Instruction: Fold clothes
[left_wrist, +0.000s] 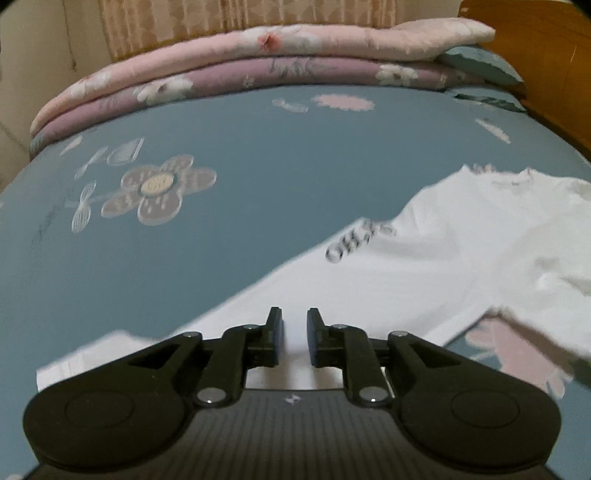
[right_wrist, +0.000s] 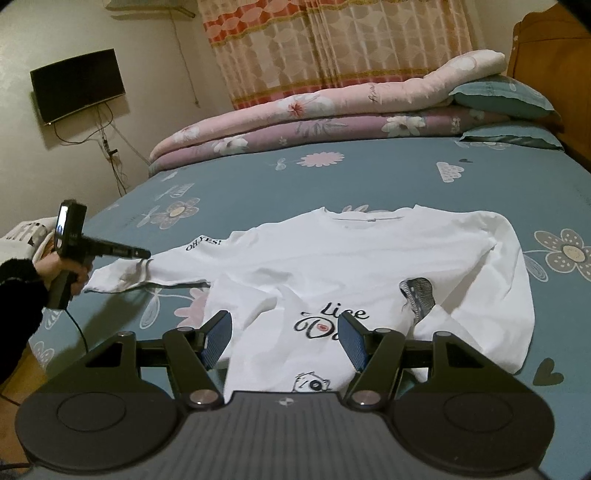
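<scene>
1. the white long-sleeved shirt (right_wrist: 369, 266) lies front-up on the blue flowered bedsheet (right_wrist: 332, 177), collar toward the folded quilts (right_wrist: 314, 118). one sleeve is stretched straight out to the side, and the other is already doubled in over the chest. that looks like a fold half begun.
2. the left gripper (left_wrist: 295, 332) hangs just over the outstretched sleeve (left_wrist: 332, 280). its jaws stand a narrow gap apart with only flat cloth showing below, so it holds nothing. in the right wrist view its tip is just above the sleeve's cuff end.
3. the right gripper (right_wrist: 284, 339) waits over the shirt's lower hem. its jaws are wide apart and empty, probably ready to pin or lift the body.
4. beside the shirt the sheet is bare. quilts and pillows (right_wrist: 506, 99) sit well beyond the collar, a wall screen (right_wrist: 77, 85) farther off. nothing blocks the sleeve's way inward.
</scene>
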